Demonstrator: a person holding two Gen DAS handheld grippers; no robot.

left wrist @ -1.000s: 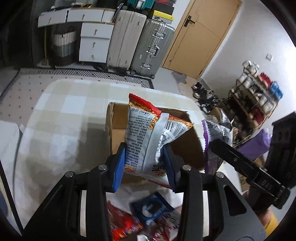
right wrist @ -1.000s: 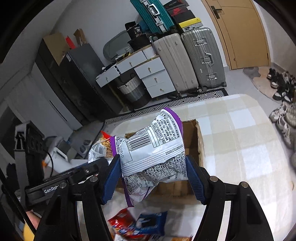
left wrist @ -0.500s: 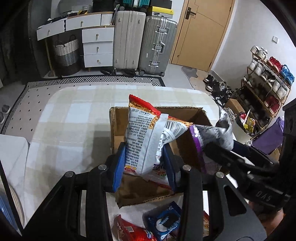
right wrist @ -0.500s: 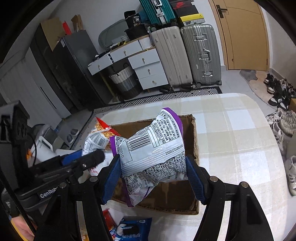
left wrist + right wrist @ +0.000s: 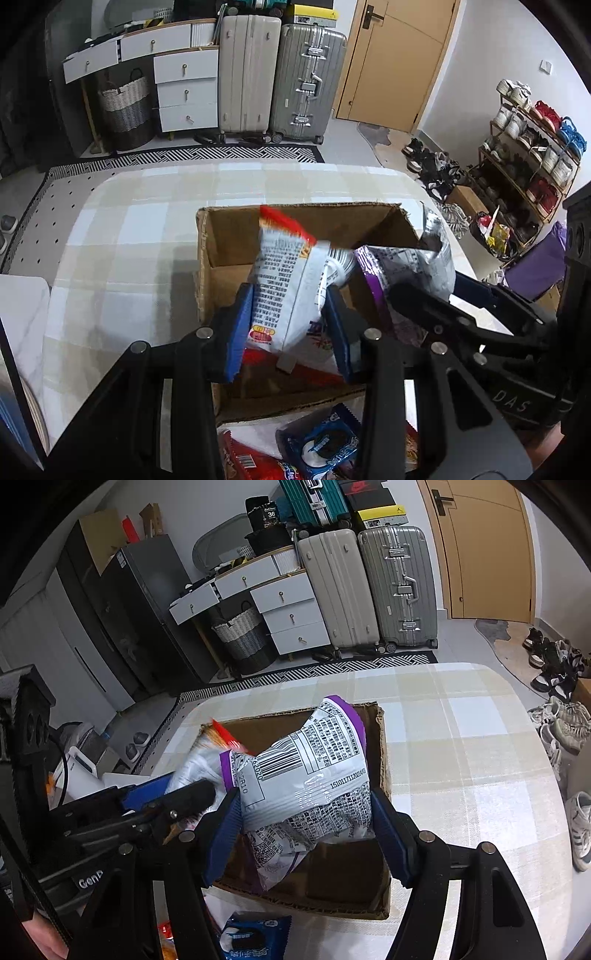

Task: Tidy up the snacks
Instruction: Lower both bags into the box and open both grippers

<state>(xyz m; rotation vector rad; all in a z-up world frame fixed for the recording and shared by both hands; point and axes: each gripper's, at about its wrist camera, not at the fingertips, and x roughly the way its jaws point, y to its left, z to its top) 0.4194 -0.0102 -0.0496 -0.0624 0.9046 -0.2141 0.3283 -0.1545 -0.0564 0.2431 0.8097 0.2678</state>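
An open cardboard box (image 5: pixel 221 236) (image 5: pixel 380 760) stands on the checked tablecloth. My left gripper (image 5: pixel 290 328) is shut on a red-and-white snack bag (image 5: pixel 288 280), held upright over the box's near half. My right gripper (image 5: pixel 303 830) is shut on a purple-and-silver snack bag (image 5: pixel 310 771) over the box; that bag (image 5: pixel 424 254) also shows at the right of the left wrist view. The red-edged bag (image 5: pixel 218 738) and the left gripper's fingers (image 5: pixel 192 794) sit just left of the purple bag.
Loose snacks lie on the table in front of the box: a blue cookie pack (image 5: pixel 325 443) (image 5: pixel 251 938) and a red pack (image 5: pixel 251 461). Beyond the table are suitcases (image 5: pixel 277 74), drawers (image 5: pixel 184 88) and a shoe rack (image 5: pixel 532 147).
Both grippers have sunk and moved forward with their bags, from above the loose snacks to over the open box. The two bags now sit side by side.
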